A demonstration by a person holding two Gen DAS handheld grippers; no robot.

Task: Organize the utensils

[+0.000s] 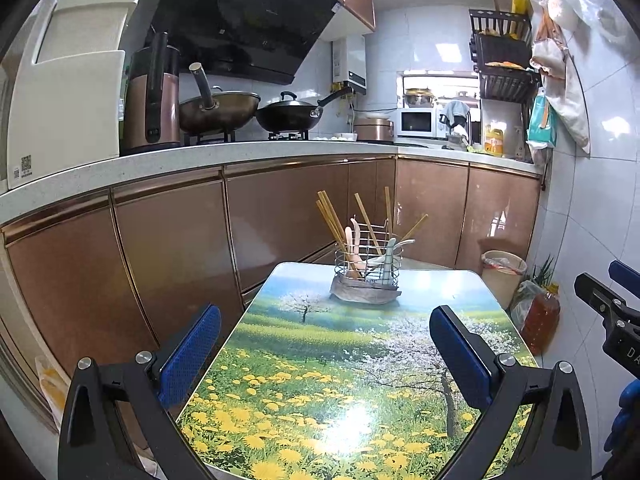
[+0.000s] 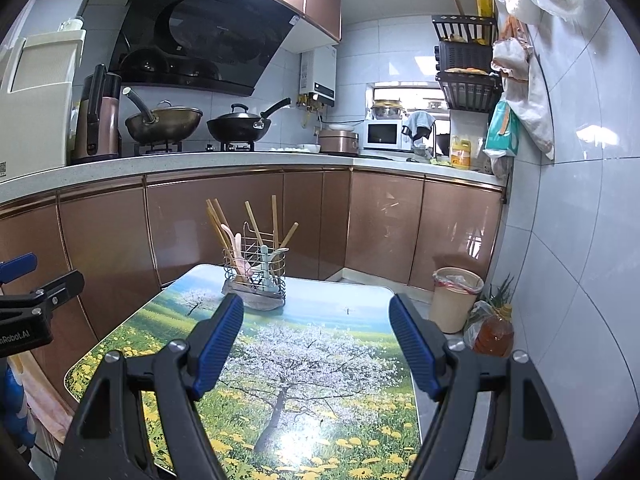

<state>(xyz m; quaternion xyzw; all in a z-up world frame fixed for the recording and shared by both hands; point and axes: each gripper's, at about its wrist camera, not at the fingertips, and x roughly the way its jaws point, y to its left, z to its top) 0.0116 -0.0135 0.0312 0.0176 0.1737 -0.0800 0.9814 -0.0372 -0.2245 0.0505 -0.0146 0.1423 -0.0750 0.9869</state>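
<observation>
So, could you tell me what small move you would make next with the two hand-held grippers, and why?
Probably bring the right hand-held gripper forward toward the wire utensil holder at the far end of the table. Both it and the left hand-held gripper are open and empty, well short of the holder, where chopsticks and spoons stand mixed and leaning.

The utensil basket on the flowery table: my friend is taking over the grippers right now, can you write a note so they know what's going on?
Left gripper: open, empty, back from the wire utensil basket.
Right gripper: open, empty, also held back.
The basket stands at the far end of the flower-print table, on a grey pad. Wooden chopsticks and pink, white and pale blue spoons stand upright in it.
Done: no utensils lie loose on the table.
Left: nothing obvious; check whether the chopsticks and spoons need sorting.
</observation>
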